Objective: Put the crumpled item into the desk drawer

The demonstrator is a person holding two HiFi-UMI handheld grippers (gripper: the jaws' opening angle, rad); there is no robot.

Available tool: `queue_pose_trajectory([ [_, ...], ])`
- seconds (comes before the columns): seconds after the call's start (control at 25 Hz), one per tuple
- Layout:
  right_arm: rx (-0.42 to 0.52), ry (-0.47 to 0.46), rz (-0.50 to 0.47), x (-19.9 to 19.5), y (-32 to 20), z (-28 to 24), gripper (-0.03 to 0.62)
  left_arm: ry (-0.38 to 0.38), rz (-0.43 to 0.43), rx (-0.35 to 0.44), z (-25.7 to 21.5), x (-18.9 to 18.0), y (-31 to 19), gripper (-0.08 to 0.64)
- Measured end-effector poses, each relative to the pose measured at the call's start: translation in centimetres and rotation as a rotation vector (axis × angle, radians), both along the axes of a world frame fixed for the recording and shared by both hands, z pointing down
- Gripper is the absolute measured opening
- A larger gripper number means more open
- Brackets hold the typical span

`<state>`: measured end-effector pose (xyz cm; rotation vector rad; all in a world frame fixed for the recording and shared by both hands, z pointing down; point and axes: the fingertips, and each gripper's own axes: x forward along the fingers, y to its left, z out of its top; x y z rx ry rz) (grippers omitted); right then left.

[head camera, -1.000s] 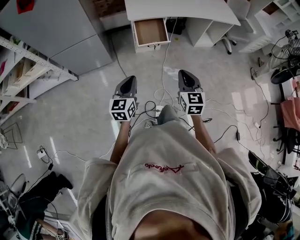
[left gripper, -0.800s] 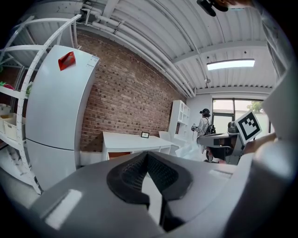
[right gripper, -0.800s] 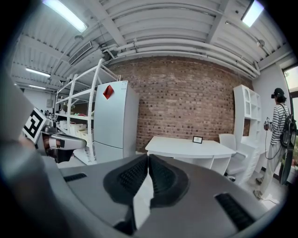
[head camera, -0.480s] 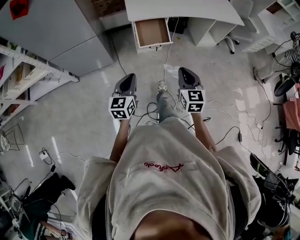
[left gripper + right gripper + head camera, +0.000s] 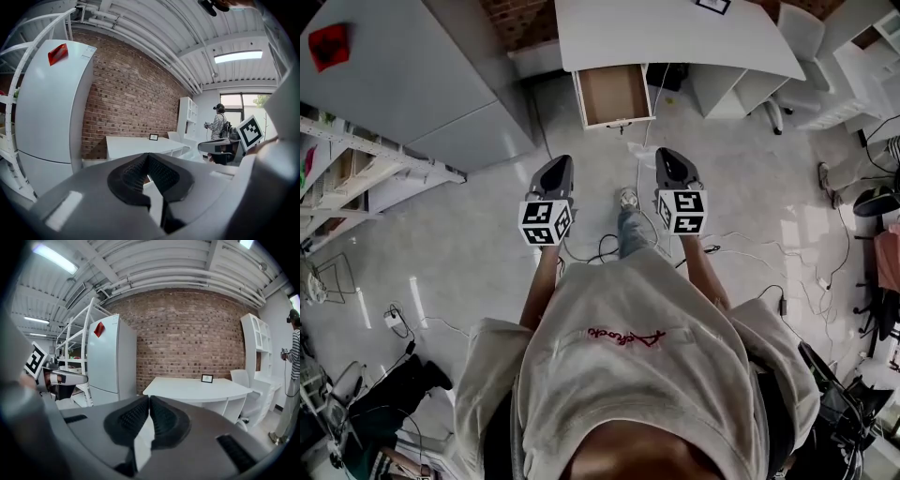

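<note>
The white desk stands ahead with its drawer pulled open, the brown bottom bare. A small pale scrap lies on the floor just in front of the drawer; I cannot tell what it is. My left gripper and right gripper are held side by side at waist height, pointing at the desk, well short of it. Both are shut with nothing between the jaws, as the left gripper and right gripper also show in their own views. The desk appears in front of the brick wall.
A tall grey fridge stands left of the desk, with white shelving beside it. Cables trail over the floor on the right. A chair sits at the desk's right end. Another person stands at the right.
I have walked forward: the desk and open drawer are nearer and lower in the head view. Both grippers kept their pose and stayed shut.
</note>
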<state>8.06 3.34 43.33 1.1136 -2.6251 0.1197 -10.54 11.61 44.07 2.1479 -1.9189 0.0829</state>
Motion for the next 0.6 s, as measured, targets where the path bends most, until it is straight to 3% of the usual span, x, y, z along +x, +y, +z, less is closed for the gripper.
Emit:
queue_pose_trajectory([
  [0.6, -0.038, -0.007, -0.044, -1.9, -20.8, -0.9, 0.015, -0.004, 0.001, -0.042, -1.3, -0.3, -21.3, 0.009],
])
